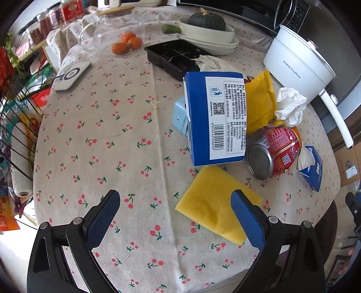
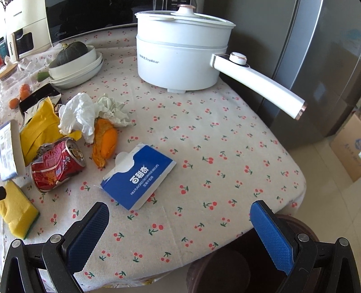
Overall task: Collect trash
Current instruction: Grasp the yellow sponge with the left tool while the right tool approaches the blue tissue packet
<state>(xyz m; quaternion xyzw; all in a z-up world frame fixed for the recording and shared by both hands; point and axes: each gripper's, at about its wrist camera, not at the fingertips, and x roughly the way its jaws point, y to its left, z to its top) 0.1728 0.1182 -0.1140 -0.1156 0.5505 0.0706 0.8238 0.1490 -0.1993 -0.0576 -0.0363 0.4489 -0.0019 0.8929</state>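
Observation:
Trash lies on a cherry-print tablecloth [image 1: 101, 139]. A tall blue box [image 1: 214, 117] stands beside a crushed red can [image 1: 274, 153], a yellow wrapper [image 1: 260, 103] and crumpled white tissue [image 1: 291, 106]. A yellow sponge [image 1: 214, 202] lies just ahead of my left gripper [image 1: 174, 200], which is open and empty. In the right wrist view a torn blue biscuit box [image 2: 140, 178] lies ahead of my right gripper [image 2: 178, 214], also open and empty. The can [image 2: 56, 166], orange peel [image 2: 105, 144] and tissue [image 2: 79, 115] lie to its left.
A white electric pot [image 2: 180, 56] with a long handle [image 2: 259, 83] stands at the back. Stacked bowls hold a green squash [image 1: 206, 20]. A black tray [image 1: 176, 56], oranges [image 1: 127, 42] and a glass jug [image 1: 112, 29] sit behind. A dark stool [image 2: 237, 266] stands below the table edge.

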